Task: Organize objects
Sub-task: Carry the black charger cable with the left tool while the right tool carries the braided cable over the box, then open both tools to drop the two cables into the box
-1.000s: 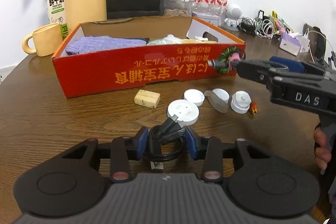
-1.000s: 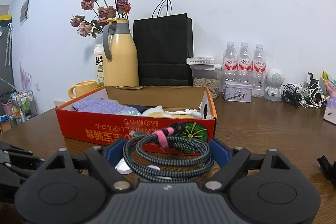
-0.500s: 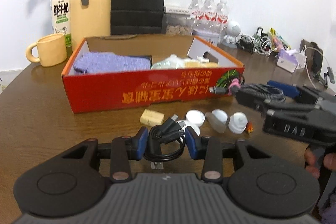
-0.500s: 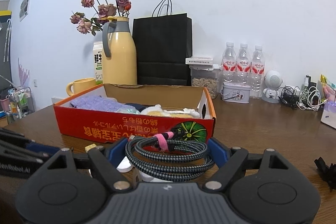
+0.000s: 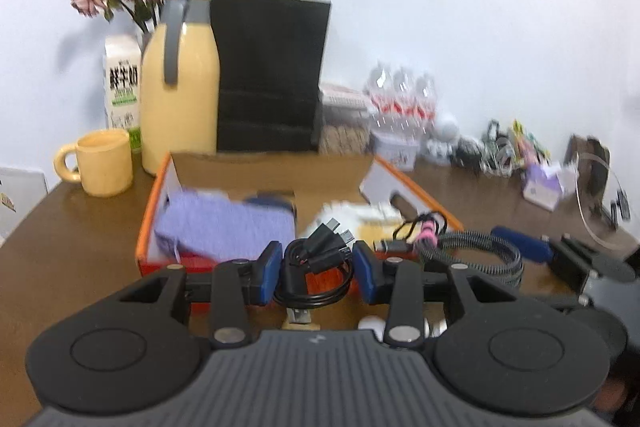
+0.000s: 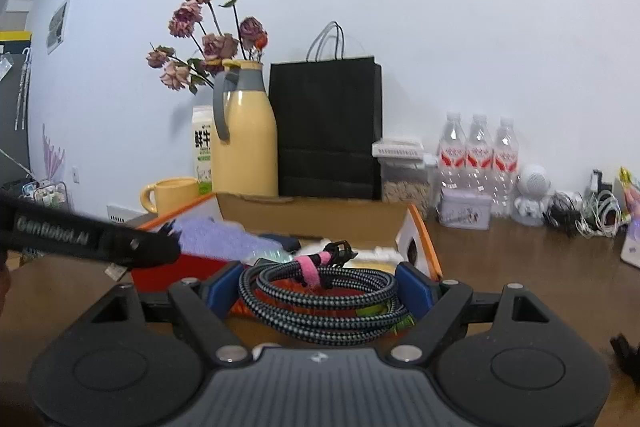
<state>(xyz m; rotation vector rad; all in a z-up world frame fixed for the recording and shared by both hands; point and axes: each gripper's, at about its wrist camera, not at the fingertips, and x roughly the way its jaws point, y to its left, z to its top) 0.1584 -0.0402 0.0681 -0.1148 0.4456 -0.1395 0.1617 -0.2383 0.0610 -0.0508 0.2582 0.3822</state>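
Cables: the small black coil (image 5: 316, 275), pinched in the left claw (image 5: 316, 269), and the braided coil (image 6: 320, 291), clamped across in the right claw (image 6: 320, 287), hang before the box (image 5: 144, 227); both look light, springy, best gripped across bundled loops.

A small black coiled cable (image 5: 316, 267) hung pinched before the red box (image 5: 160, 211); a braided grey coil (image 6: 324, 291), pink-strapped, lay level alongside.

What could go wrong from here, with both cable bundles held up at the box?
1. The black cable bundle in the left hand-held gripper has plugs fanning out and a connector dangling below; these might snag the red box wall.
2. The braided cable coil is pinched only at its sides by the right hand-held gripper; loops may slip.
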